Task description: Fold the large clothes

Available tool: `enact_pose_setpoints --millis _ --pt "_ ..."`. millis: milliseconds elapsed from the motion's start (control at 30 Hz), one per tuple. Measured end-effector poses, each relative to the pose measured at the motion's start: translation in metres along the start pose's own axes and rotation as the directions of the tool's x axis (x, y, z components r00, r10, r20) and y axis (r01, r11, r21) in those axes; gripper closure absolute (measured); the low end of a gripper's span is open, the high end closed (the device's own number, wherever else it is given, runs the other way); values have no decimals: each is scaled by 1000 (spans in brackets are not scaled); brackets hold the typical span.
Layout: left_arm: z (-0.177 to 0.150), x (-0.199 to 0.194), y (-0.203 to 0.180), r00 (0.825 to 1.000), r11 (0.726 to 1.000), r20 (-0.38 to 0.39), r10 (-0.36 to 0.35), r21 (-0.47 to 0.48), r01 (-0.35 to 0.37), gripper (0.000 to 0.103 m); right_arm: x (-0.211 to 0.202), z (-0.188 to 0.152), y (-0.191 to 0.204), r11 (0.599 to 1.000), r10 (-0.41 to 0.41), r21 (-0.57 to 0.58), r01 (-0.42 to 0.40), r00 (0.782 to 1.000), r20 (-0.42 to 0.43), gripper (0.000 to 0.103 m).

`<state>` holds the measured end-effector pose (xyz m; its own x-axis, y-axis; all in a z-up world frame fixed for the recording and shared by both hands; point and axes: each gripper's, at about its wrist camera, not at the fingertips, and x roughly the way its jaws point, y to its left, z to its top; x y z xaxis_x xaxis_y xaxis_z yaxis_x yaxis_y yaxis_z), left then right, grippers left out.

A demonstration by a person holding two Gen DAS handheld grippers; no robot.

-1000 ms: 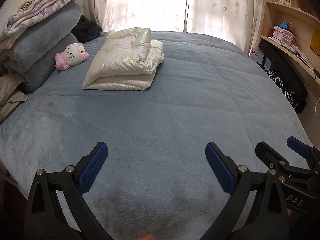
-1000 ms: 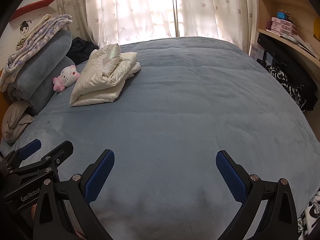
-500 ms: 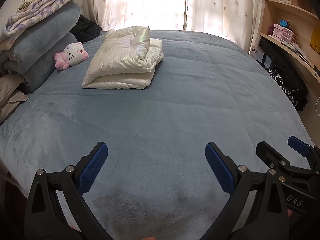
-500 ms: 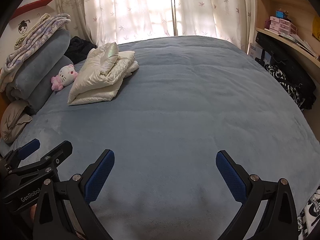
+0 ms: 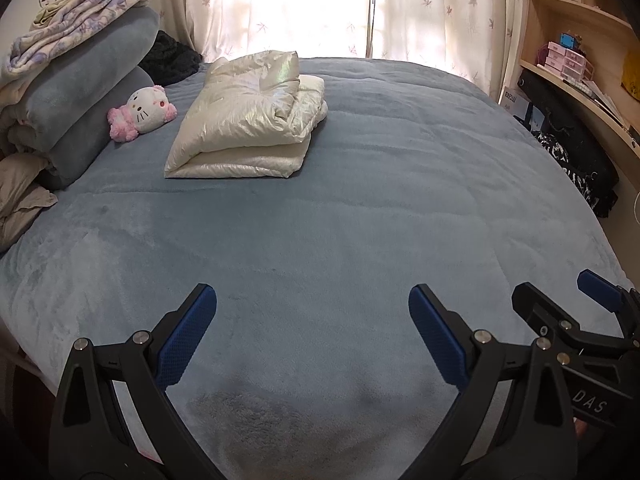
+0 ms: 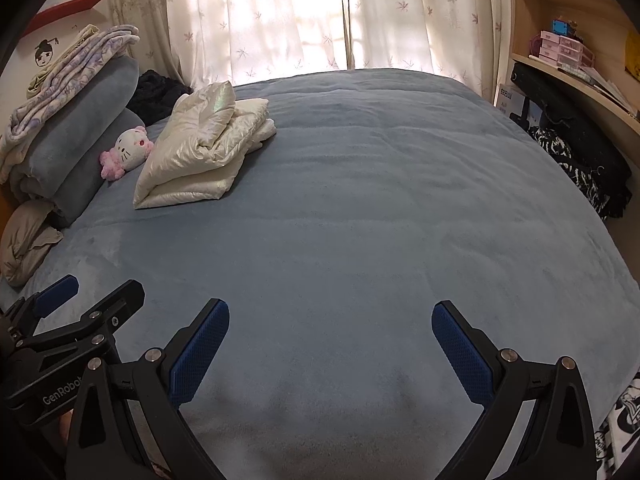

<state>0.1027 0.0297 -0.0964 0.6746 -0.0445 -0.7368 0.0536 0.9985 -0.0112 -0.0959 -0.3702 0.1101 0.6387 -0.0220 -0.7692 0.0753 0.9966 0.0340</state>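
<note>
Apparently folding is done: the jacket (image 5: 244,120) lies folded on the bed (image 5: 360,220). Both grippers, left (image 5: 312,332) and right (image 6: 330,344), hover released, empty. Next likely fetches another garment.

- Bed (image 5: 360,208): covered in a grey-blue plush blanket, fills most of both views.
- Window curtains (image 6: 280,20): pale with a leaf print, along the far edge of the bed; bright daylight comes through them.
- Wooden shelving (image 5: 580,52): curved, light wood, at the right edge of the bed, holding books and small pink boxes.
- Stacked bedding (image 5: 80,80): grey-blue rolls topped by a floral blanket, at the bed's far left corner.
- Wall (image 6: 52,52): pale, behind the stack, with a small cartoon face sticker.
</note>
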Motion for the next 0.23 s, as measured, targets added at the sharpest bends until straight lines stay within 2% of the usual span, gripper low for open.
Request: enact_pose_setpoints --millis 233 --pt "1 6 2 1000 1000 -20 -4 -8 4 7 3 1 3 1000 -4 1 4 1000 -9 1"
